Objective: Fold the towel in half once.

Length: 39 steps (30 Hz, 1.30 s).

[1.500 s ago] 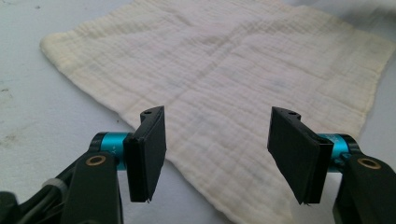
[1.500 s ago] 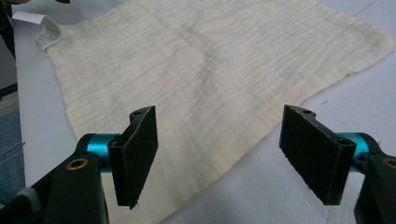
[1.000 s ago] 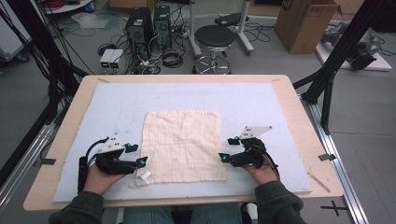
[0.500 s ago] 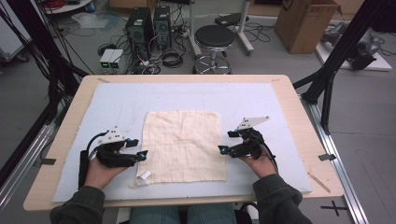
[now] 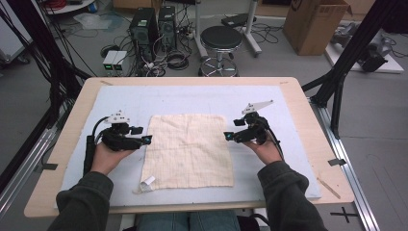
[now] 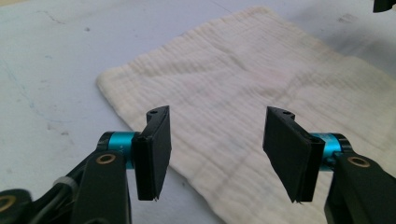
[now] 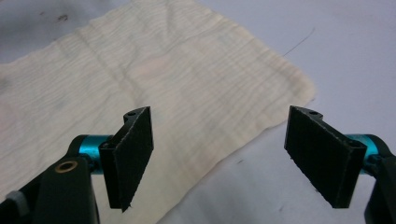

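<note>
A cream waffle-weave cloth [image 5: 187, 149] lies flat on the mat, with a small white tag [image 5: 148, 181] at its near left corner. My left gripper [image 5: 146, 139] hovers at the cloth's left edge and points inward. Its jaws have just been closing a little but stand apart, with nothing pinched. In the left gripper view the gripper [image 6: 218, 116] hangs above the cloth [image 6: 261, 84] near its far left corner. My right gripper [image 5: 227, 136] is open at the right edge. The right gripper view has the gripper [image 7: 222, 114] over the cloth's [image 7: 140, 74] far right corner.
A pale blue mat [image 5: 202, 98] covers most of the wooden table [image 5: 308, 110]. Past the far edge, on the floor, stand a black stool [image 5: 221, 38], computer towers [image 5: 154, 24] and a cardboard box [image 5: 315, 24]. Black frame legs [image 5: 337, 91] rise at the table's right.
Both hands have slid away from the person along the cloth's left and right edges, from near its middle towards its far corners. The cloth has not moved.
</note>
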Each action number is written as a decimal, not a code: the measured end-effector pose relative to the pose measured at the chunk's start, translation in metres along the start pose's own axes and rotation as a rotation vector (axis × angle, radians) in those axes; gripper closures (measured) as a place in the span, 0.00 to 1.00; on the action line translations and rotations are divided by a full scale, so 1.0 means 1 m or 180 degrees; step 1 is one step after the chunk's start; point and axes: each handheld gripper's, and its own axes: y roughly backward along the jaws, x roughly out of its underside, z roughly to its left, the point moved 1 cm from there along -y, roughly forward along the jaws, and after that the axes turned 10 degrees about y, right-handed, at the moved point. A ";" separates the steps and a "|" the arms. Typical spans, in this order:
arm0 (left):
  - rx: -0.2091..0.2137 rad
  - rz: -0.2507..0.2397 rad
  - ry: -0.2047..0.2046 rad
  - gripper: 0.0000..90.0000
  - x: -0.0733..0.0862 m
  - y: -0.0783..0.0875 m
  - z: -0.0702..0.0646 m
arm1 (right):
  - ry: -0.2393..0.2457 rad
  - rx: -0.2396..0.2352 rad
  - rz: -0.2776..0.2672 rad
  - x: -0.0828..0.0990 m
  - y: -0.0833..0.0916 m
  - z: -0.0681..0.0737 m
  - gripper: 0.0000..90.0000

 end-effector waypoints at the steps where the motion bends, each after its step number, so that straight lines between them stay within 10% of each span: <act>1: -0.0014 0.0006 0.0021 0.47 -0.003 -0.001 0.002 | -0.0008 -0.0003 -0.0007 -0.002 0.000 -0.003 0.26; 17: -0.0233 -0.0289 0.0310 0.51 -0.039 -0.032 0.030 | -0.0161 0.0296 -0.0023 -0.028 -0.022 -0.049 0.38; 39: -0.0786 0.0049 0.0663 0.65 -0.019 -0.091 0.054 | -0.0673 0.0343 0.0352 -0.001 -0.073 -0.068 0.65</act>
